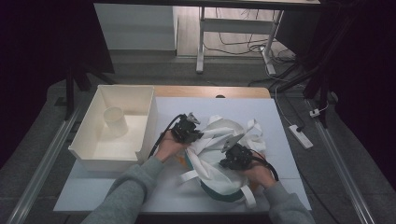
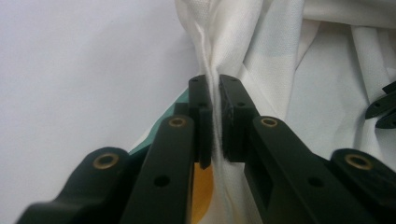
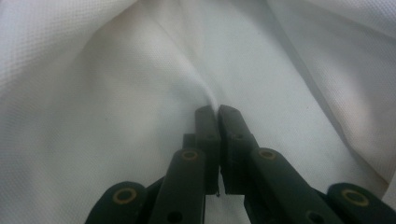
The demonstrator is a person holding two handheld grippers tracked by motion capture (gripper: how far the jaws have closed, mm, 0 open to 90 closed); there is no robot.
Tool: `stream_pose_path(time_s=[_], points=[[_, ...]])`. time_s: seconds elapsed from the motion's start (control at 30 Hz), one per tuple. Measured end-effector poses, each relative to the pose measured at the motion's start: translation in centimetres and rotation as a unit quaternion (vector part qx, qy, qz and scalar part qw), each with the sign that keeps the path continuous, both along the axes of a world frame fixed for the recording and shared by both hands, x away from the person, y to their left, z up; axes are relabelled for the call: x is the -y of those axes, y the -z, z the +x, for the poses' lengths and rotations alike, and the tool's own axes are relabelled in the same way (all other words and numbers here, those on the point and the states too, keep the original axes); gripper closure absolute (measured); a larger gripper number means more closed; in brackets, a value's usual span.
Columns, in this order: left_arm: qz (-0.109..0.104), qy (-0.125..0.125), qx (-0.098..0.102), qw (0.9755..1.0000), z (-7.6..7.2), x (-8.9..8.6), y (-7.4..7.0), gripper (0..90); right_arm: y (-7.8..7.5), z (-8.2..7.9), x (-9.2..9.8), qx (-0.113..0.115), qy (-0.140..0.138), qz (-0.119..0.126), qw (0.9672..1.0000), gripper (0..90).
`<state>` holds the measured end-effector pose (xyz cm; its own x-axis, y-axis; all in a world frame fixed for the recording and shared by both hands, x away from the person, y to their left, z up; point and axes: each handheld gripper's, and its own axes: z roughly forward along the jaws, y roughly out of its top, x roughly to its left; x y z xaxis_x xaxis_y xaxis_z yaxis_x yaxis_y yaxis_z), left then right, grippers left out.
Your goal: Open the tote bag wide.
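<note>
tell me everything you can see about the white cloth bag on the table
The crumpled white fabric bag lies on the table's white sheet, with flat white straps spilling out and teal and orange patches at its lower edge. The cloth looks finely woven. The left claw pinches a gathered fold; the right claw is shut on another pinch of it.

A white sheet (image 1: 280, 140) covers most of the wooden tabletop (image 1: 210, 91). On it, a crumpled white cloth bag (image 1: 219, 158) lies at centre, and a white open-topped bin (image 1: 116, 126) stands at the left edge.
</note>
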<state>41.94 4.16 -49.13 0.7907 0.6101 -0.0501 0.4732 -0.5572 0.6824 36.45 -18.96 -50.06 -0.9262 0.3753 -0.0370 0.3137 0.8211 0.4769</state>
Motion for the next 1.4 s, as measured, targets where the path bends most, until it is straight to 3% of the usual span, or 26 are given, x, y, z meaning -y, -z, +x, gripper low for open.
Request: stream_pose_path(time_s=[0.37,0.53,0.6,0.63,0.67,0.73,0.83,0.93,1.0,1.13,1.3,1.4], points=[[-0.01,-0.004,0.01,0.9999,-0.1,-0.2,-0.3,84.2,-0.5,0.3,1.1,0.006,-0.006,-0.001,1.0,87.7],[-0.012,-0.006,0.011,0.9998,-0.1,0.0,-0.3,84.4,-0.7,1.1,2.5,0.004,-0.001,0.018,0.9998,87.4],[-0.01,-0.004,0.01,0.9999,-0.2,0.2,-0.2,84.4,-0.5,1.0,2.4,0.004,-0.004,0.014,0.9999,86.0],[-0.008,-0.002,0.01,0.9999,-0.2,0.2,-0.2,84.3,-0.5,0.9,2.3,0.009,-0.005,0.011,0.9999,82.9],[-0.007,-0.002,0.01,0.9999,-0.2,0.3,-0.2,84.3,-0.6,0.8,2.2,0.019,-0.002,0.014,0.9997,74.3],[-0.008,-0.002,0.01,0.9999,-0.2,0.3,-0.2,84.3,-1.7,0.5,2.3,0.032,0.017,0.036,0.9987,64.0],[-0.01,-0.002,0.009,0.9999,-0.2,0.3,-0.2,84.3,-4.3,-0.3,2.8,0.072,0.056,0.081,0.9925,58.2],[-0.01,-0.002,0.009,0.9999,-0.3,0.3,-0.2,84.3,-6.7,-1.5,3.5,0.128,0.098,0.08,0.9837,55.7],[-0.01,-0.002,0.009,0.9999,-0.3,0.3,-0.2,84.3,-7.6,-2.1,4.2,0.146,0.126,0.068,0.9788,54.2],[-0.01,0.0,0.008,0.9999,-0.2,0.3,-0.1,84.2,-7.4,-2.4,5.9,0.14,0.182,0.05,0.9719,52.6],[-0.011,0.001,0.006,0.9999,-0.2,0.3,-0.1,84.2,-5.9,-2.4,6.9,0.117,0.209,0.029,0.9705,51.3],[-0.01,0.0,0.006,0.9999,-0.2,0.3,-0.1,84.2,-5.3,-2.4,6.6,0.127,0.214,-0.01,0.9685,51.0]])
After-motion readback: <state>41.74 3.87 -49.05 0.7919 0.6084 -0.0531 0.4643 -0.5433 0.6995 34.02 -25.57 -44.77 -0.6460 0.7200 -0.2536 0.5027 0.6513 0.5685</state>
